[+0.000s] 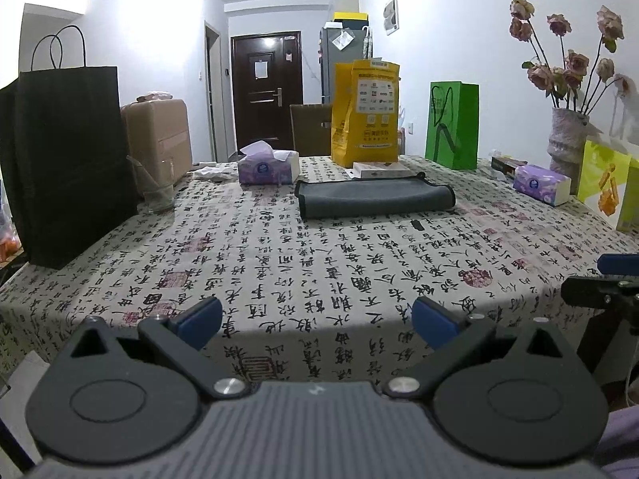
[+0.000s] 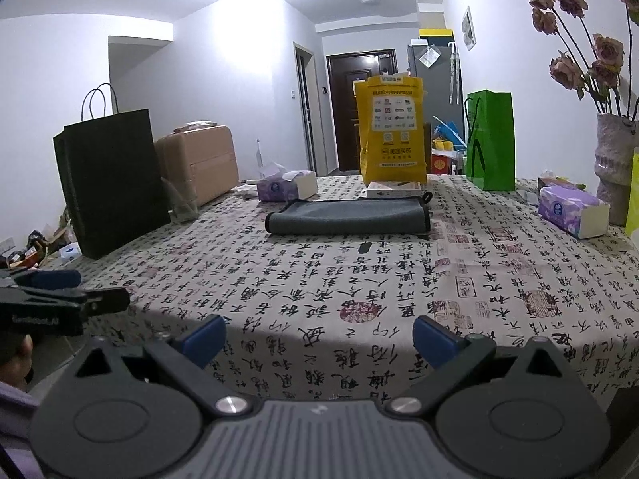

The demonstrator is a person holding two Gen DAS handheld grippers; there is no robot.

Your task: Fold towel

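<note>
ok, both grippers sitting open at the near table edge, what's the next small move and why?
Probably retreat rather than reach, or advance only if another fold is wanted. The grey towel lies far across the table, apparently already folded into a flat, layered rectangle. The left gripper and right gripper are both open, empty and well short of it.

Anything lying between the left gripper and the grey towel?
Only tablecloth and one small dark object just before the towel; the left gripper is open. Both wrist views show it.

Black bag [image 1: 68, 159], yellow bag [image 1: 365, 113], green bag [image 1: 453, 123], tissue box [image 1: 267, 167].
</note>
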